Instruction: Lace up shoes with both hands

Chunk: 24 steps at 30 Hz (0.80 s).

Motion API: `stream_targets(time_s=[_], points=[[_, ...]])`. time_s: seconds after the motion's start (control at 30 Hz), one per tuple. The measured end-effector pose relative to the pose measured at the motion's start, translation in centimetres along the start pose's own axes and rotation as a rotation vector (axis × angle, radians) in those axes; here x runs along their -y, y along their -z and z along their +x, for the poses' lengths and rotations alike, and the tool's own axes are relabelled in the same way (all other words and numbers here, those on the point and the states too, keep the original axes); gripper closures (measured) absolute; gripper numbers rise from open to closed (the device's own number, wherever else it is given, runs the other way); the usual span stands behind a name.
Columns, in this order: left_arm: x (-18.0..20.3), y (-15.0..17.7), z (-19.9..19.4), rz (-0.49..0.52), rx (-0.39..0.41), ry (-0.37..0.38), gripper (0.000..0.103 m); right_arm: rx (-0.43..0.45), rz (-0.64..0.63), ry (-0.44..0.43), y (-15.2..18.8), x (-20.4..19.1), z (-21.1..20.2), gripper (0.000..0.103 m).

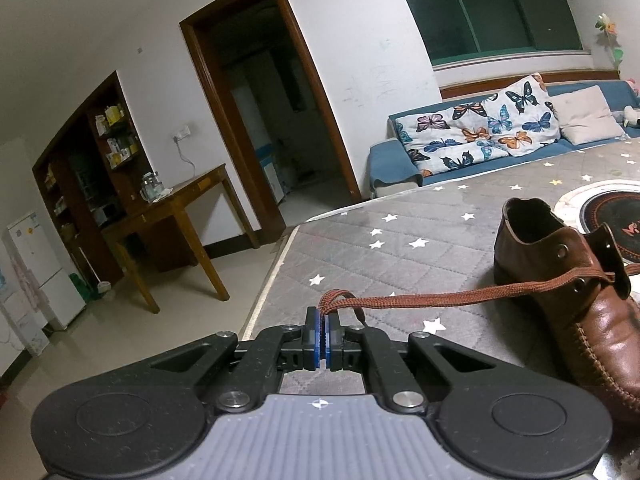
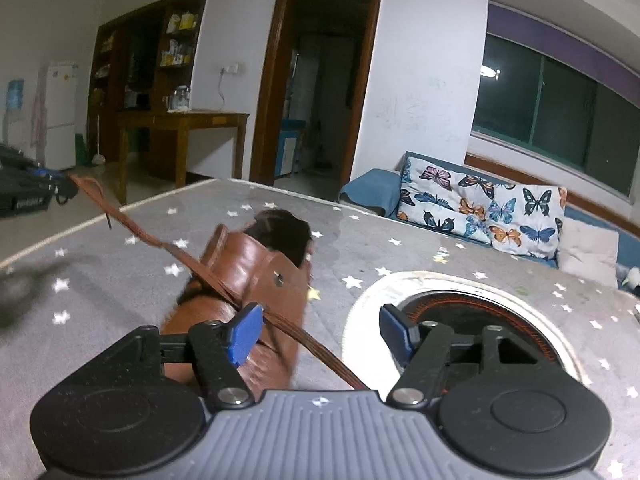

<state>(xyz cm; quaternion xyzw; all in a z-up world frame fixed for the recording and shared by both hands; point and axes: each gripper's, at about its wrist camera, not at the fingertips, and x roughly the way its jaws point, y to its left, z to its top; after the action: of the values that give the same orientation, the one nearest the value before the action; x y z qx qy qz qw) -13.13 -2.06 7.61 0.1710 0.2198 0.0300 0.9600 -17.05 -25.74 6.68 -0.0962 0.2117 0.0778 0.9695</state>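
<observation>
Brown leather, glossy and stitched along the toe: the shoe point(image 1: 580, 312) lies on a grey quilted mattress point(image 1: 380, 248) printed with white stars. My left gripper point(image 1: 322, 330) is clamped on the flat woven brown lace point(image 1: 460, 295), which runs taut to an eyelet. My right gripper point(image 2: 320, 330) stands wide, the lace passing loose between its blue pads point(image 2: 244, 334). No writing is legible. Behind are a butterfly pillow point(image 1: 480, 128) and a wooden table point(image 1: 176, 208).
</observation>
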Motion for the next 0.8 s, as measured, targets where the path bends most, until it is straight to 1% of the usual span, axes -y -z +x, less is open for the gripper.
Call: stream_targets(time_s=[0.1,0.2,0.3,0.37,0.43,0.47,0.5,0.57,0.63,0.67,0.7,0.8], points=[[0.1,0.0,0.1,-0.001,-0.004,0.005,0.100,-0.054,-0.015,0.025,1.3,1.4,-0.6,0.037],[0.1,0.1,0.2,0.002,-0.008,0.008,0.100,-0.138,-0.029,0.060,3.3,3.1,-0.9,0.038],[0.2,0.0,0.2,0.001,-0.010,0.005,0.099,-0.202,-0.024,0.086,4.6,4.3,-0.9,0.039],[0.2,0.0,0.2,0.002,-0.013,0.004,0.099,-0.238,0.006,0.080,5.3,5.1,-0.7,0.040],[0.2,0.0,0.2,0.004,-0.014,0.004,0.098,-0.259,0.048,0.065,5.7,6.0,-0.5,0.044],[0.2,0.0,0.2,0.005,-0.013,0.004,0.098,-0.264,0.068,0.051,5.7,6.3,-0.6,0.049],[0.2,0.0,0.2,0.005,-0.013,0.003,0.098,-0.269,0.082,0.040,5.7,6.5,-0.5,0.062],[0.2,-0.1,0.2,0.004,-0.012,0.002,0.098,-0.277,0.100,0.023,5.7,6.9,-0.6,0.074],[0.2,-0.1,0.1,0.005,-0.009,-0.001,0.098,-0.283,0.116,0.013,5.7,7.3,-0.6,0.079],[0.1,-0.1,0.1,0.004,-0.008,-0.004,0.098,-0.285,0.119,0.015,5.7,7.5,-0.6,0.090],[0.0,-0.1,0.2,0.001,-0.007,-0.008,0.098,-0.286,0.121,0.019,5.8,7.6,-0.7,0.093],[-0.2,0.0,0.2,-0.009,-0.005,-0.017,0.099,-0.281,0.129,0.041,5.9,8.0,-0.9,0.093]])
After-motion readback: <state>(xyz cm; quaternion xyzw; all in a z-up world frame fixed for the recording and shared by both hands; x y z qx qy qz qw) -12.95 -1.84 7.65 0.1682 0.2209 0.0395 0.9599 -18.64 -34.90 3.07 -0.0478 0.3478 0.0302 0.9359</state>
